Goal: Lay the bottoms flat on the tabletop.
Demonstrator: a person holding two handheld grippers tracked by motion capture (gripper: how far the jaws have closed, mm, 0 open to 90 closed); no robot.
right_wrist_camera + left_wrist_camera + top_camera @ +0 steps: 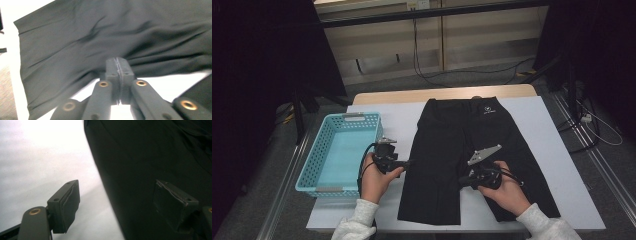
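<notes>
A white-covered table [537, 150] stands in a dim room, with cables trailing on the grey floor behind it and dark curtains at both sides. Black shorts [472, 145] lie flat across the middle of the table, waistband towards twelve o'clock and both legs pointing to six. A turquoise basket [319, 175] sits at nine o'clock from the shorts, on the table's left edge.

The left gripper [408, 162], held in the left hand [374, 182], points towards three o'clock at the outer edge of the shorts' left leg. In the left gripper view its jaws stand wide apart, one over the white cover and one over the black cloth, gripping nothing.

The right gripper [462, 180], held in the right hand [507, 192], lies over the inner edge of the right leg and points towards nine o'clock. In the right gripper view its pads [117, 67] are pressed together at the cloth's edge; whether they pinch the fabric I cannot tell.
</notes>
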